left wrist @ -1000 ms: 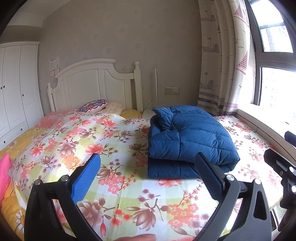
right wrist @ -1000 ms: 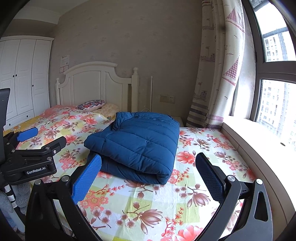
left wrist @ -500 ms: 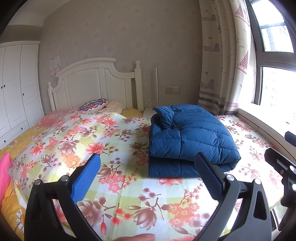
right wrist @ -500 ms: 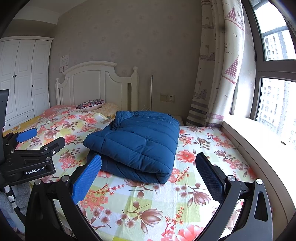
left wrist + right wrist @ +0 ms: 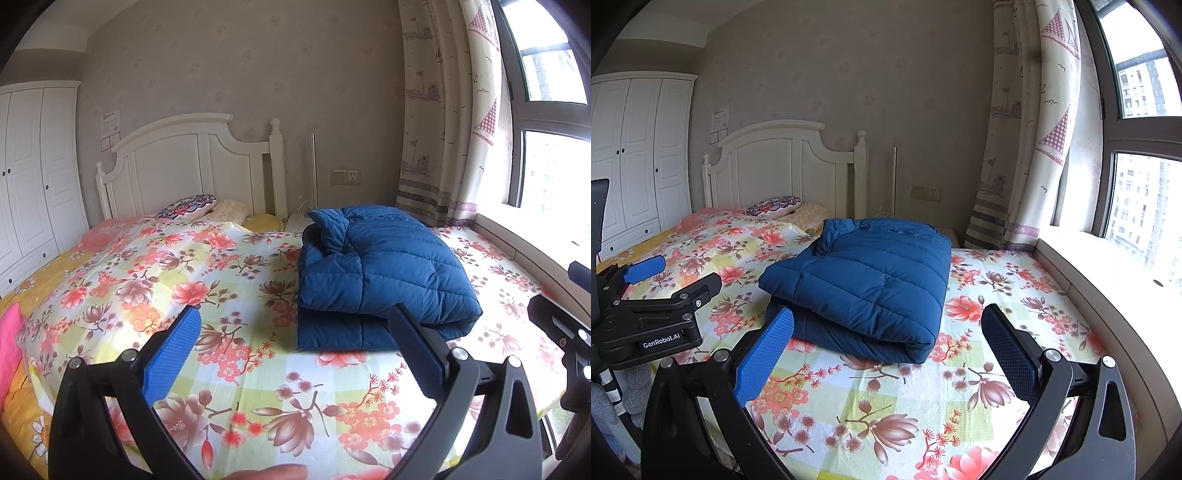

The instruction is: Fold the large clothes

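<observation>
Left gripper (image 5: 293, 345): jaws spread wide, nothing between them, over the near edge of the floral bedsheet (image 5: 155, 280); its black body, seen left of the right gripper, bears white lettering "GenRobot.AI". Right gripper (image 5: 886, 345): likewise spread and empty. Blue quilted coat (image 5: 864, 284): folded into a thick bundle, lying on the sheet just ahead of both grippers, apart from the fingers; beyond it a patterned pillow (image 5: 186, 206), white headboard (image 5: 184, 166) and illegible wall notices.

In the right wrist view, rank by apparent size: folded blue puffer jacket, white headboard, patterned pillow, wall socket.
1. Folded blue quilted puffer jacket, though it is nearer the camera
2. White wooden headboard
3. Purple patterned pillow
4. Beige wall socket
</observation>
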`<state>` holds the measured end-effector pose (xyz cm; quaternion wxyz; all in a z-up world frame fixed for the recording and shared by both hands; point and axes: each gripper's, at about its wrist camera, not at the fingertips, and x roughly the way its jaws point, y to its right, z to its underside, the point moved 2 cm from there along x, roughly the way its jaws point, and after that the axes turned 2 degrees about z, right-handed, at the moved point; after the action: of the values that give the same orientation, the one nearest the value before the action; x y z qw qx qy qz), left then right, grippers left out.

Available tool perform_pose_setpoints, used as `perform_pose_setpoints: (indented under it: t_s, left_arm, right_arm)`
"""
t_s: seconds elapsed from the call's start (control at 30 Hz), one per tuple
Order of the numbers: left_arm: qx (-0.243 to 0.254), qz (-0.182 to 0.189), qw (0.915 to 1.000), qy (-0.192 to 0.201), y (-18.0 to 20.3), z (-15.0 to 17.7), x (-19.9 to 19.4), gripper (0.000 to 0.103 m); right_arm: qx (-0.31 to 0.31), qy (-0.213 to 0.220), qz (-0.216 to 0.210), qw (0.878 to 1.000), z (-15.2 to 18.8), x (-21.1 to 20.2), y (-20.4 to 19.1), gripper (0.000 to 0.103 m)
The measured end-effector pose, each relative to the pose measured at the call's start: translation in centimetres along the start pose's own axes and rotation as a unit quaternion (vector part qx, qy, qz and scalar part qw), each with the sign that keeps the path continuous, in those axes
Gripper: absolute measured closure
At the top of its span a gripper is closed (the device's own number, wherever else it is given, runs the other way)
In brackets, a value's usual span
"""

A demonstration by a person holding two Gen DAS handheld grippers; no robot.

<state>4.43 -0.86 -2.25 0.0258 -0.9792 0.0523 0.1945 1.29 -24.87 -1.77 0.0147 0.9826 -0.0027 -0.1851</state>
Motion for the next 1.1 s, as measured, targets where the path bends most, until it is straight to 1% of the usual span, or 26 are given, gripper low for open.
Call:
perform_pose_setpoints:
  t_s: [0.53, 0.7, 0.93, 1.1]
  left_arm:
    - [0.000, 0.000, 1.0000, 0.000, 0.1, -0.3, 0.1, 0.002]
    - [-0.002, -0.002, 1.0000, 0.004, -0.1, 0.1, -0.1, 0.002]
    - [0.009, -0.001, 0.9999, 0.007, 0.3, 0.0, -0.3, 0.002]
    - [0.024, 0.011, 0.9996, 0.003, 1.1, -0.3, 0.3, 0.002]
  right_arm:
    - [0.001, -0.002, 0.000, 1.000, 0.2, 0.0, -0.3, 0.005]
    - [0.002, -0.002, 0.000, 1.000, 0.1, 0.0, -0.4, 0.005]
    - [-0.003, -0.002, 0.000, 1.000, -0.1, -0.1, -0.6, 0.005]
    - [-0.006, -0.013, -0.001, 1.000, -0.1, 1.0, -0.6, 0.005]
